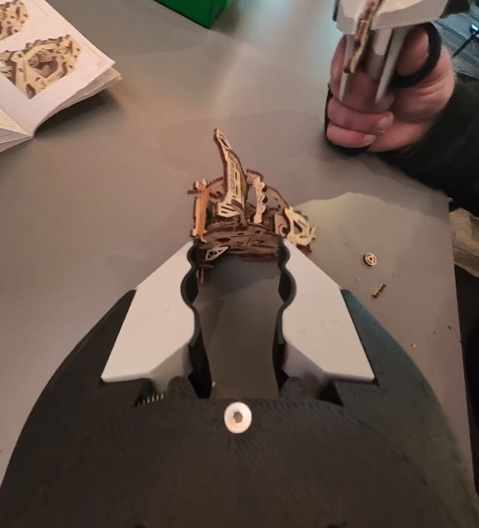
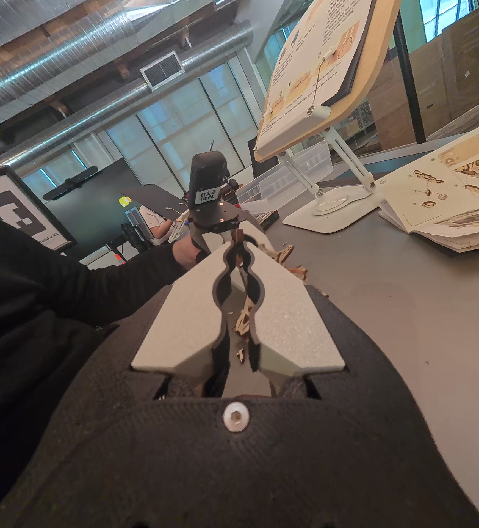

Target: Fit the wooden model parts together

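Grey desk point(image 1: 61, 217), matte, carries everything. Nearest in the left wrist view: left gripper point(image 1: 236, 251), jaws set at moderate width, both tips against the dark base of the wooden model point(image 1: 241, 217), which spans the gap between them; contact seen, squeeze cannot be judged. The model stands mid-desk, a tall fin upright, thin fretted ribs beside it. A small wooden disc point(image 1: 371, 260) and a peg point(image 1: 378, 290) lie loose near the right edge. Further on, right gripper point(image 2: 236, 251), raised off the desk, jaws narrow, clamping a flat wooden part point(image 2: 244, 308) edge-on down its jaw channel; a hand point(image 1: 375, 114) grips its handle. Open booklet point(image 1: 27, 65) toward the far left corner; a stand point(image 2: 318, 85) with instruction sheet beyond.

Judgement: laser-cut ply, very light, stiff in plane but brittle at tabs and ribs. Hold the model low on the solid base, not the fin. Press the part by its edges, straight into the slot, no twisting.
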The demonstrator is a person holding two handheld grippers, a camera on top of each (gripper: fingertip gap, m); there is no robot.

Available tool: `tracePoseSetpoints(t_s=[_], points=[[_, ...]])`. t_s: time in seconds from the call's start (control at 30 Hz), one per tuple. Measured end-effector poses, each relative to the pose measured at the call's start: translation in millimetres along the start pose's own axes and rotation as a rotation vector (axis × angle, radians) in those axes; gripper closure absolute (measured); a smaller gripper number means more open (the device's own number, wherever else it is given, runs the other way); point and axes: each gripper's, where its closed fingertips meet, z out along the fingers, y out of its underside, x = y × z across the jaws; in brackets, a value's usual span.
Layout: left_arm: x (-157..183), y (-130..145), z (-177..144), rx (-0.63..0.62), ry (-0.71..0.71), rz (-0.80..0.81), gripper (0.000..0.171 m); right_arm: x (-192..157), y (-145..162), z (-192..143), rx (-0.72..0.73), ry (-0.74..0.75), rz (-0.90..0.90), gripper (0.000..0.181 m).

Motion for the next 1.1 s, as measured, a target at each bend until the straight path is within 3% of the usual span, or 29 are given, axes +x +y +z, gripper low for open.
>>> tracePoseSetpoints(t_s=[0.13,0.3,0.37,0.5,0.57,0.73,1.1], points=[[13.7,7.0,-4.6,-0.035,0.034,0.038,0.125,-0.5,-0.1,0.0,0.0,-0.003,-0.002,0.181],[10.5,-5.3,-15.1,-0.011,0.018,0.127,0.104,-1.8,1.1,0.5,-0.009,-0.009,-0.006,0.18],[6.0,-11.5,-13.0,-0.004,0.03,0.166,0.106,-2.0,1.0,0.4,-0.009,-0.012,-0.004,0.181],[9.4,2.1,2.8,-0.092,0.135,0.18,0.123,-1.9,1.7,0.4,-0.016,-0.011,-0.008,0.181],[8.8,7.0,7.5,-0.101,0.13,0.194,0.14,-1.2,0.7,-0.6,-0.012,-0.008,-0.009,0.181],[12.7,9.9,10.8,-0.084,0.096,0.187,0.155,-1.1,0.5,-0.7,-0.013,-0.01,-0.004,0.181],[1.1,13.0,0.6,0.005,-0.075,0.047,0.157,0.5,0.2,-2.1,-0.015,0.002,-0.007,0.18]])
